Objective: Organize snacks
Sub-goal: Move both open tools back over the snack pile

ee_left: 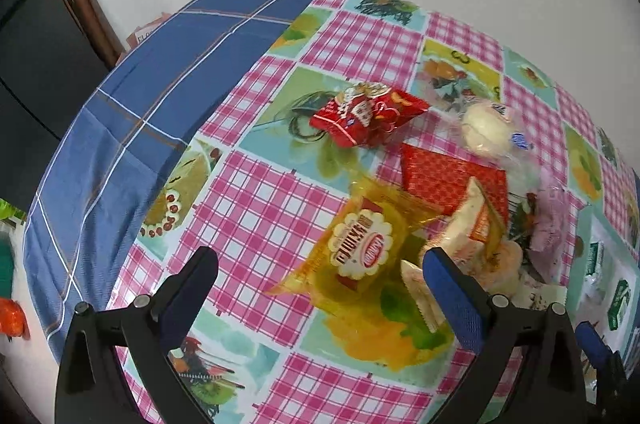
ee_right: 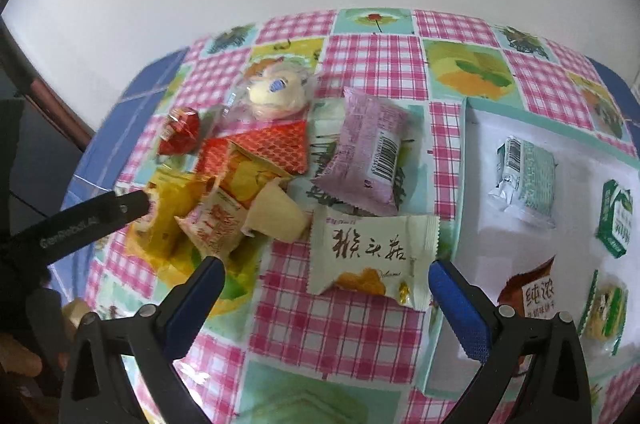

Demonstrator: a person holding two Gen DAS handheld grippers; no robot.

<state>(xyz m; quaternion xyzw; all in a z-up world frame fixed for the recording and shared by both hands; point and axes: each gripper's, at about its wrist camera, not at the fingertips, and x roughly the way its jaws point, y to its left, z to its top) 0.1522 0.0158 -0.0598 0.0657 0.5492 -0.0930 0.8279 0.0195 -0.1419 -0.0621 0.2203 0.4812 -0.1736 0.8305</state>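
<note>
Snack sorting, partly complete.
Four packets lie in the white tray (ee_right: pixel 472 128); a loose pile (ee_right: pixel 224 192) remains on the counter (ee_right: pixel 372 64). Left tongs (ee_left: pixel 318 274) and right tongs (ee_right: pixel 326 282) gape, empty, the latter over the cream packet (ee_right: pixel 372 256).

Both wrist views look down, seemingly close, sharing the snack pile (ee_left: pixel 448 208).

Left tongs (ee_left: pixel 318 266) spread wide, hovering low over a yellow snack packet (ee_left: pixel 360 248) on the checked surface (ee_left: pixel 256 208). Beyond the packet, toward the far edge: a red snack bag (ee_left: pixel 366 116), a flat red patterned packet (ee_left: pixel 448 178) and a clear-wrapped pale round bun (ee_left: pixel 486 128), close together. Along the left edge, a blue plaid cloth (ee_left: pixel 160 64).
</note>
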